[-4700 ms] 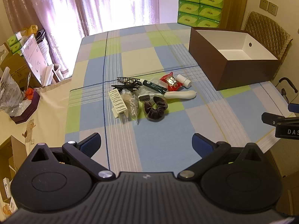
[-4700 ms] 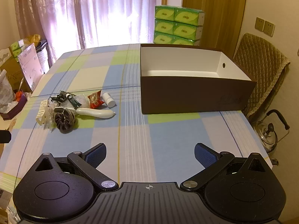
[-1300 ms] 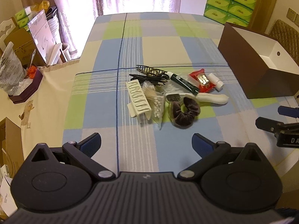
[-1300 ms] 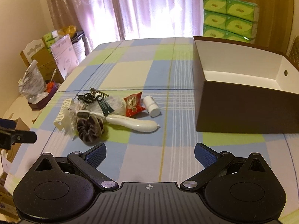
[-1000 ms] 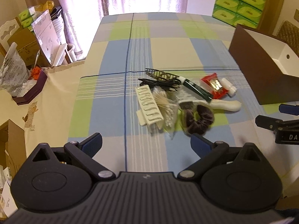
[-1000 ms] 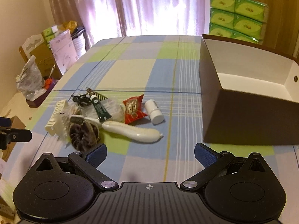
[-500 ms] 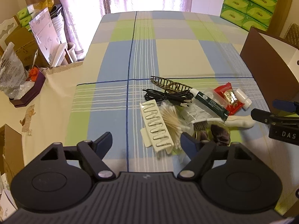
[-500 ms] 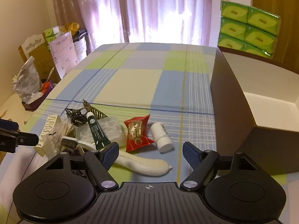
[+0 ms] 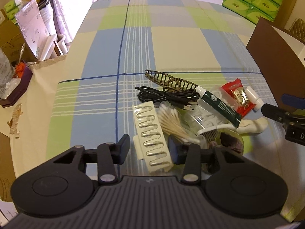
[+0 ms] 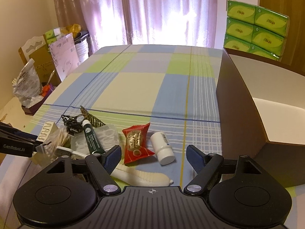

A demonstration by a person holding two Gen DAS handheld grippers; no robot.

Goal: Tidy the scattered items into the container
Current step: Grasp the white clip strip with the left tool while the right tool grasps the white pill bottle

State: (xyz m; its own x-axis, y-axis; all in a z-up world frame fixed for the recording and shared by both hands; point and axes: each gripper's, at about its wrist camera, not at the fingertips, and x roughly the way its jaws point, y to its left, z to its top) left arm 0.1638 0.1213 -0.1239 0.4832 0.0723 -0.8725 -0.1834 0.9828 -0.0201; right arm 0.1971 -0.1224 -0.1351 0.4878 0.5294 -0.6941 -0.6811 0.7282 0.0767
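Both grippers had closed in on the scattered items since the earlier frames. Left gripper (image 9: 148, 146): jaws partly open, straddling the white clip card (image 9: 150, 137), gripping nothing. Right gripper (image 10: 153, 155): jaws wide, empty, above the red sachet (image 10: 136, 141) and white bottle (image 10: 163, 145). Adjacent lay cotton swabs (image 9: 171, 121), a green tube (image 9: 219, 105), a black cable (image 9: 167, 96) and a white brush (image 10: 141, 175). Brown box (image 10: 238, 103): visible interior empty. "GenRobot.AI" was legible on the left gripper.

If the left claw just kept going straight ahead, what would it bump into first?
Most likely the white card of hair clips, which already lies between the left claw fingers; the cotton swabs sit just beyond. Depth is uncertain.
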